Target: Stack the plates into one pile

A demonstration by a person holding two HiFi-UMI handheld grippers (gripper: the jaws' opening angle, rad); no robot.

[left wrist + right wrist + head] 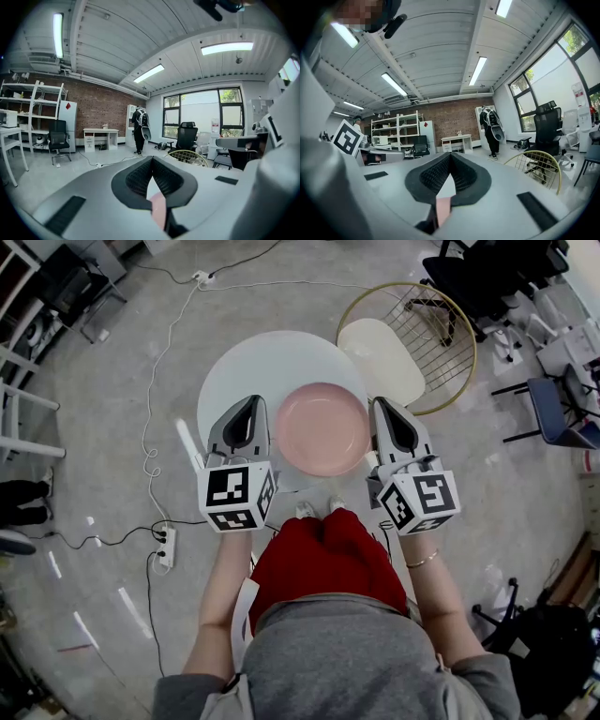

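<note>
**A:** Grey concrete floor point(112, 427), cables trailing. There's a small round white worktop point(234, 381) with a wire-backed chair point(380, 357) behind it. Where's the plate?

**B:** Pink plate point(322, 429), flat on the worktop, near side. No second plate in sight. Can't tell if it's one plate or a pile.

**A:** Grippers?

**B:** Left hand-held gripper point(253, 401) and right hand-held gripper point(382, 404) are both pressed together, pinching nothing. Pink shows only through the gap behind each one's tips.

**A:** Bearing?

**B:** Plate lies between them and lower, right of the left one and left of the right. It's round, so no long axis. Both look equally near, pointing past its sides. Either would likely need to drop and angle inward.
</note>
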